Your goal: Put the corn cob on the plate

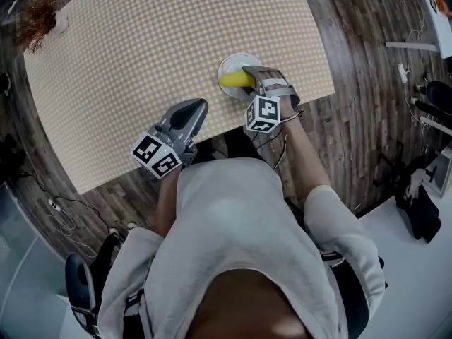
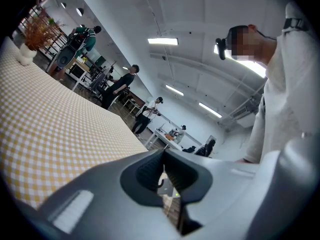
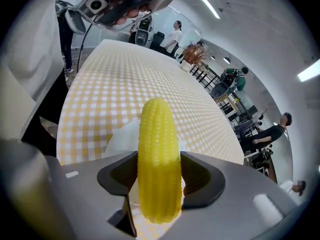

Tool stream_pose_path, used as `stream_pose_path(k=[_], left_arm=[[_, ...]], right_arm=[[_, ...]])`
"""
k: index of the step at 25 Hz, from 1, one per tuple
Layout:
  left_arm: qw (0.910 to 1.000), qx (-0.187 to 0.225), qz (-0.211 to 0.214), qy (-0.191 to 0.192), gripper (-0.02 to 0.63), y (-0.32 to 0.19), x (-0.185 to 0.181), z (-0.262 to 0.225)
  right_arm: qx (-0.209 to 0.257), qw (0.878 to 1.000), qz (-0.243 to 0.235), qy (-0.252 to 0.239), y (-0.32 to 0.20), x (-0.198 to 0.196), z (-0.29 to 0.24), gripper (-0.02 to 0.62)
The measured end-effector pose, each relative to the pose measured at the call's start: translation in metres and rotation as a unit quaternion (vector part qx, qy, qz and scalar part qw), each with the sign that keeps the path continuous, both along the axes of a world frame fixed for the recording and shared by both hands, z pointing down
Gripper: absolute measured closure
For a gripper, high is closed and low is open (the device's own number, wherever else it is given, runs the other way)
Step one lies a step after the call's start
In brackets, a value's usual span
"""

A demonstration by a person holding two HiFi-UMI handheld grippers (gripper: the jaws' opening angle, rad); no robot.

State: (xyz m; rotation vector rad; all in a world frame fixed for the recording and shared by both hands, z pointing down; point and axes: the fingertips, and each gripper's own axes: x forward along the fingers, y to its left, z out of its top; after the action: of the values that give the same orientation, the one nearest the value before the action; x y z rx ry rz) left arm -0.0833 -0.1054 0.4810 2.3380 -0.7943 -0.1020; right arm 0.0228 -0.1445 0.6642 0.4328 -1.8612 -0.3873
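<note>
In the head view most of the white plate (image 1: 227, 65) is covered by the right gripper (image 1: 253, 80) and by the corn cob (image 1: 236, 81), so I cannot tell if the cob already touches the plate or only hangs over it. The right gripper view shows the jaws pressed on both sides of the yellow cob (image 3: 159, 159), with the plate (image 3: 120, 140) just behind it. The left gripper (image 1: 193, 110) is over the near edge of the table; its jaws (image 2: 163, 156) are closed together, with nothing between them. The table has a cloth (image 1: 141, 55) with small yellow and white squares. The floor (image 1: 353, 62) is of dark wood planks. A dried plant (image 1: 37, 16) stands at the far corner. Behind, in a bright room with long ceiling lamps, several people stand, small and unclear. The only print is the black-and-white square markers on each cube (image 1: 262, 114).
</note>
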Motion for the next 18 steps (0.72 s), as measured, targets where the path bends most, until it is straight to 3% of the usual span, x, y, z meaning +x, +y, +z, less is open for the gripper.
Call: stream_pose_path(k=[9, 18], left_arm=[[1.0000, -0.001, -0.002, 0.003, 0.597, -0.001, -0.001, 0.000], [0.9999, -0.003, -0.014, -0.001, 0.597, -0.002, -0.008, 0.004]], right_arm=[[-0.020, 1.000, -0.016, 0.010, 0.003, -0.004, 0.002, 0.339], [-0.095, 0.995, -0.031, 0.027, 0.004, -0.006, 0.017, 0.339]])
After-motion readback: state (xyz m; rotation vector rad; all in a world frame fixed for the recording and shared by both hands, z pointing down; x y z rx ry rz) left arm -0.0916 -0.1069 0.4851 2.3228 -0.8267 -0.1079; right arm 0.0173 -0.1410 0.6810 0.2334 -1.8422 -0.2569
